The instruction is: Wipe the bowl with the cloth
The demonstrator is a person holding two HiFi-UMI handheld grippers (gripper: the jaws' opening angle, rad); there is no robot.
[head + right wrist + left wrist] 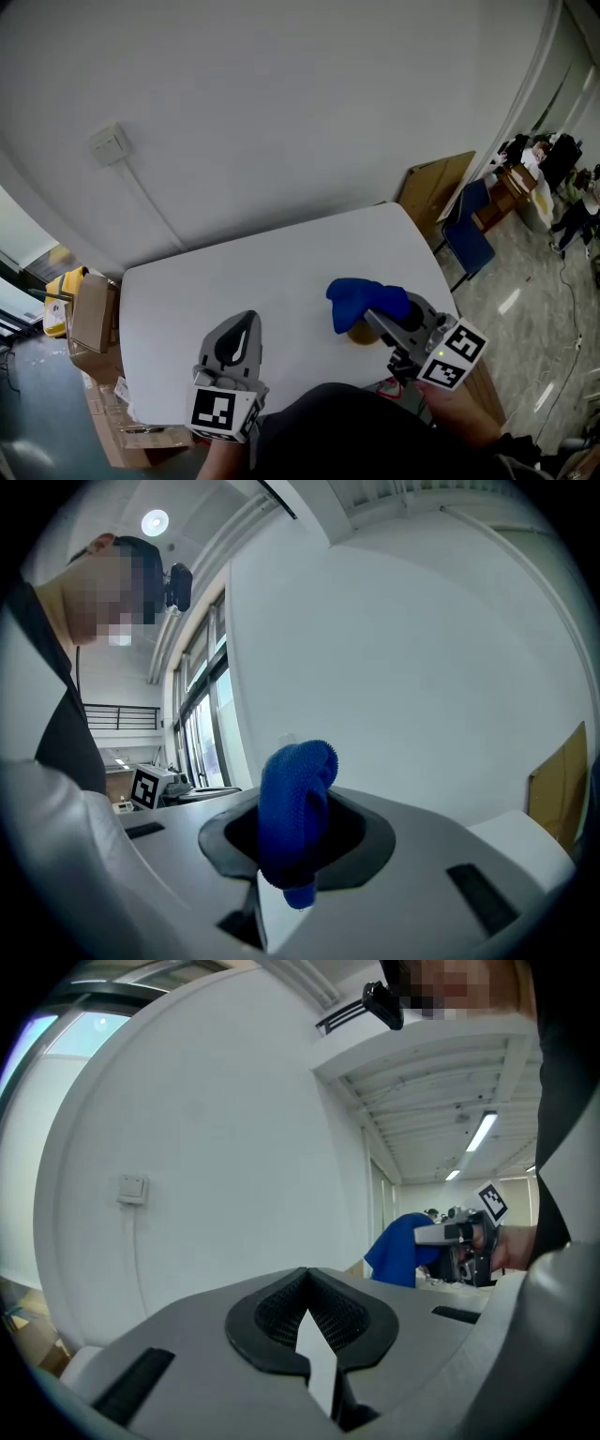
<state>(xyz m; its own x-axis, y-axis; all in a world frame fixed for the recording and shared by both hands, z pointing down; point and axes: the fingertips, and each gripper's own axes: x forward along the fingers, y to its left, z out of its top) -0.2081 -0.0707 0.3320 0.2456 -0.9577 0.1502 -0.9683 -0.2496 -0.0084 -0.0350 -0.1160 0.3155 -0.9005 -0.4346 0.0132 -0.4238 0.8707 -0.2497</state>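
A white table [281, 272] in front of a plain white wall [281, 94].

Low on the left, over the near part of the table: the left gripper [247, 319]. Jaws shut tight, tip against tip, with nothing between them. Pointed away, toward the wall.

More to the right: the right gripper [373, 319]. Clamped on a blue cloth [366, 300]. Cloth bunched up into a fat lump, sticking up out of the jaws and hanging a little below them too. Fuzzy and bright blue, seen close up in the right gripper view.

Under the cloth, on the table: the bowl [361, 334]. Only a small brown bit peeking out, the rest hidden by the cloth. Cloth right on top of it, touching or nearly so, hard to tell which. Near the right side of the table, well apart from the left gripper.

On the wall, up and to the left: a small white switch box [110, 143], with a thin cord [155, 211] running down from it toward the table.

Left of the table, down on the floor: brown cardboard boxes [92, 314] and something yellow [64, 286]. Right of the table: a blue chair [469, 234] and a flat sheet of cardboard [433, 187] standing up beside it.
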